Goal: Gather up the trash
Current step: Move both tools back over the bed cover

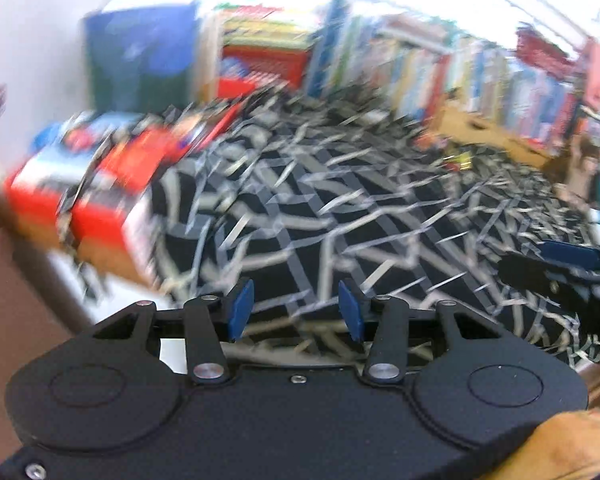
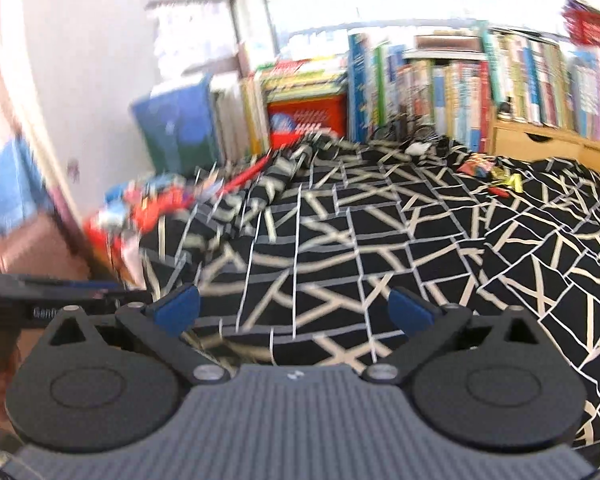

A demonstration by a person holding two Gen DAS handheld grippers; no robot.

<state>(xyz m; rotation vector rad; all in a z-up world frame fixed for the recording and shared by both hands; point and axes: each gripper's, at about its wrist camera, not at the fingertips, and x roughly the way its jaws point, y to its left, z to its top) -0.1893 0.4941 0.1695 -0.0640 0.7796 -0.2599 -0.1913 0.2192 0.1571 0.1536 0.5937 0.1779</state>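
A black cloth with pale crossing lines (image 2: 380,240) covers the surface in both views. Small colourful wrappers (image 2: 476,168) and a yellow scrap (image 2: 510,181) lie on it at the far right; in the blurred left wrist view they show as a small bright patch (image 1: 460,160). My left gripper (image 1: 296,310) hangs above the cloth, its blue pads apart with nothing between them. Over the cloth's near part my right gripper (image 2: 296,310) stands wide open and empty. Each gripper shows at the edge of the other's view.
Red and blue boxes or books (image 1: 100,184) are stacked at the cloth's left edge. A blue box (image 2: 172,128), a red crate (image 2: 306,116) and a long row of books (image 2: 500,80) line the back. A wooden drawer unit (image 2: 540,140) sits back right.
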